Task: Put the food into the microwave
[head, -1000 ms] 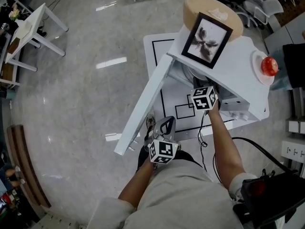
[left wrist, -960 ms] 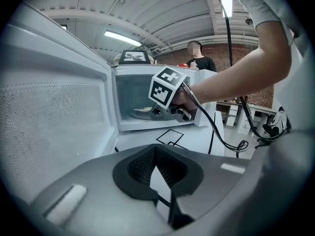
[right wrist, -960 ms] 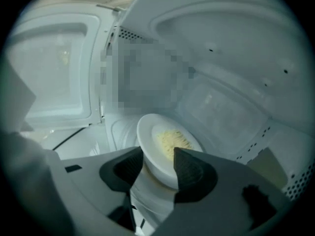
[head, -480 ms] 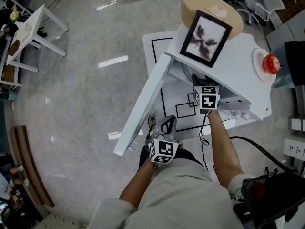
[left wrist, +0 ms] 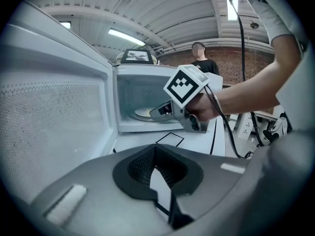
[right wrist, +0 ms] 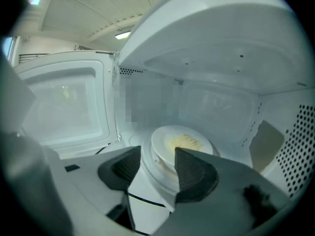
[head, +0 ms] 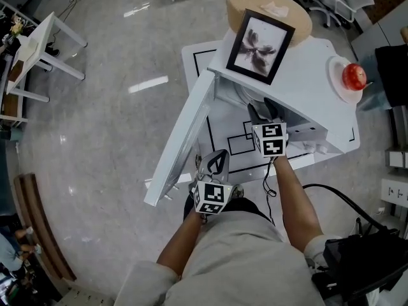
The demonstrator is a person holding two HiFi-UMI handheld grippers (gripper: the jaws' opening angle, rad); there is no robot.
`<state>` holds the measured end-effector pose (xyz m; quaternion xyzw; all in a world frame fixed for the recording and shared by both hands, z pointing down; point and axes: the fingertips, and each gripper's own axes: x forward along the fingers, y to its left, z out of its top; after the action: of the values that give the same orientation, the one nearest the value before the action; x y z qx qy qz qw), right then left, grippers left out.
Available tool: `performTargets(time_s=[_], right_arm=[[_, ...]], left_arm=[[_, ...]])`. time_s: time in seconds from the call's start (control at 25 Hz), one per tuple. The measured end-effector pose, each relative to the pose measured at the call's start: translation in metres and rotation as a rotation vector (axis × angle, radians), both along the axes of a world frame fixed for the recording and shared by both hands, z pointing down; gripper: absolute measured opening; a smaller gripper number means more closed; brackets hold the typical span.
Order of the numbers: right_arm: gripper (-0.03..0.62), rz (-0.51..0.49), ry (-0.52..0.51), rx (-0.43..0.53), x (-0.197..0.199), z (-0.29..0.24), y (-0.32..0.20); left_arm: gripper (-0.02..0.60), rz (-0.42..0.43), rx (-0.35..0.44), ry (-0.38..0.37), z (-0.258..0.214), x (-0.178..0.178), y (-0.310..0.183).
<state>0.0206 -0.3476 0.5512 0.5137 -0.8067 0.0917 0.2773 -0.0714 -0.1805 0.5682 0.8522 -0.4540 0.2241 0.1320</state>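
My right hand-held gripper (right wrist: 157, 155) is released at the mouth of the microwave (right wrist: 221, 58). The plate of food (right wrist: 183, 144) sits inside, straight ahead, near rim between the parted jaws. My left hand-held gripper (left wrist: 156, 171), clenched empty, hangs farther back

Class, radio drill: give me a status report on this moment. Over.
Left hand-held gripper shut, empty, outside. Right hand-held gripper open at the microwave mouth. Plate of food sits inside. Door open, nothing blocking.
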Motion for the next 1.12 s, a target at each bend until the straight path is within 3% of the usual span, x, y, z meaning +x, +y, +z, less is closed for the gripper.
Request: performTargets(time_s=[0.12,0.16,0.2,0.44,0.8,1.12], right_arm=[[0.219,-0.022,0.024,0.042,0.001,-0.009,0.015],[0.157,-0.020,0.028,0.058,0.003,-0.012,0.020],[0.012,-0.019,0.027,0.074,0.004,-0.016,0.026],[0.012,-0.124,-0.048,0.074,-0.011,-0.030,0.074],[0.012,-0.121,-0.174,0.095,-0.012,-0.065,0.117],[0.011,-0.156,-0.180,0.096,-0.020,-0.082,0.148]], left_arm=[[0.008,-0.013,0.007,0.021,-0.005,0.002,-0.004],[0.008,-0.017,0.011,0.031,-0.007,0.003,-0.006],[0.008,-0.021,0.015,0.042,-0.009,0.004,-0.007],[0.008,-0.018,0.049,0.075,-0.026,0.016,-0.007],[0.008,-0.015,0.073,0.113,-0.047,0.029,-0.006],[0.008,0.002,0.118,0.137,-0.074,0.037,-0.003]])
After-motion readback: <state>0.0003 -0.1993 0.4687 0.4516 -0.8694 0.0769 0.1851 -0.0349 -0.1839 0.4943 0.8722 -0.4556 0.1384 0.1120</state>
